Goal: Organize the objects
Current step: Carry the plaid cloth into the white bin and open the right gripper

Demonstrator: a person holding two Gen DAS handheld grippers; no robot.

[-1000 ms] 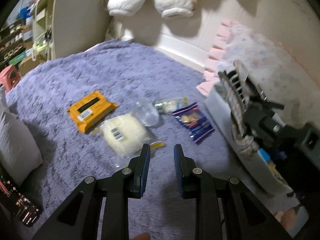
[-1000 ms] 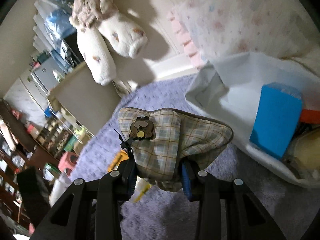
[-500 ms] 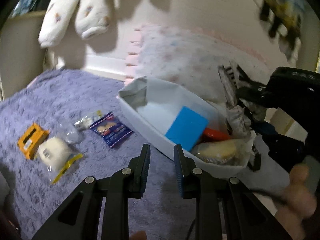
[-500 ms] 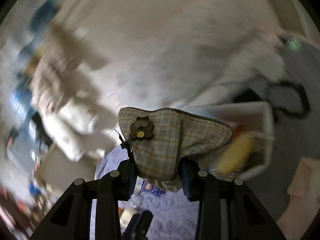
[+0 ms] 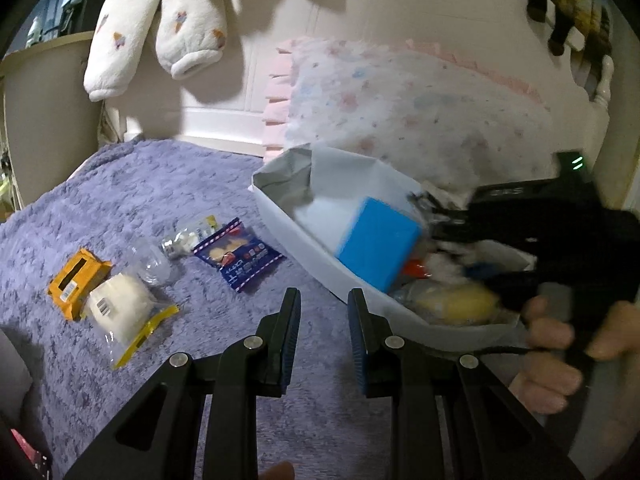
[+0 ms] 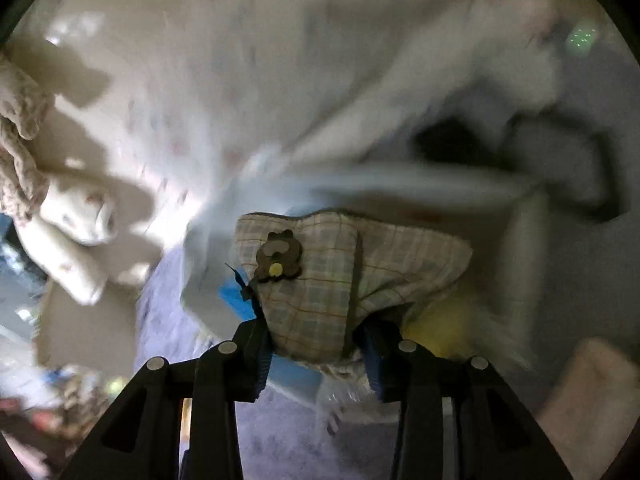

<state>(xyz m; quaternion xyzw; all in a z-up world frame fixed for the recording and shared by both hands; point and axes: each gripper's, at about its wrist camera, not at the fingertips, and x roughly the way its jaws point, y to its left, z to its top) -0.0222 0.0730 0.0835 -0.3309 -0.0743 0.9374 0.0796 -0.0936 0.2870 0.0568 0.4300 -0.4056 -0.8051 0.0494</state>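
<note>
A: Left tongs (image 5: pixel 324 316): what state?

B: My left tongs hang over the purple rug (image 5: pixel 120 208) with a narrow gap between the blue pads (image 5: pixel 294 332). Nothing lies between them.

A: Right tongs?

B: My right tongs (image 6: pixel 318 344) grip a plaid pouch (image 6: pixel 344 280); a brown bear badge (image 6: pixel 278 258) sits on its face. The pads press its lower part from both sides. My right hand (image 5: pixel 560 340) shows at the edge of the left view.

A: Where is the pouch?

B: Over the white bin (image 5: pixel 292 224), held in the air. That view is blurred, so whether it touches the contents I cannot tell.

A: Contents of the bin?

B: A blue block (image 5: pixel 376 248) leaning upright, something yellow (image 5: pixel 456 304) near the front wall, an orange bit (image 5: pixel 414 268) between them.

A: Items on the rug?

B: Left of the bin: a dark-blue snack pack (image 5: pixel 240 256), a small clear packet (image 5: pixel 192 234) just behind it, a clear cup (image 5: pixel 154 266), a white bagged lump (image 5: pixel 124 312), an orange box (image 5: pixel 76 282) touching that bag.

A: Behind the bin?

B: A floral pillow (image 5: pixel 400 112) with a pink frill.
</note>
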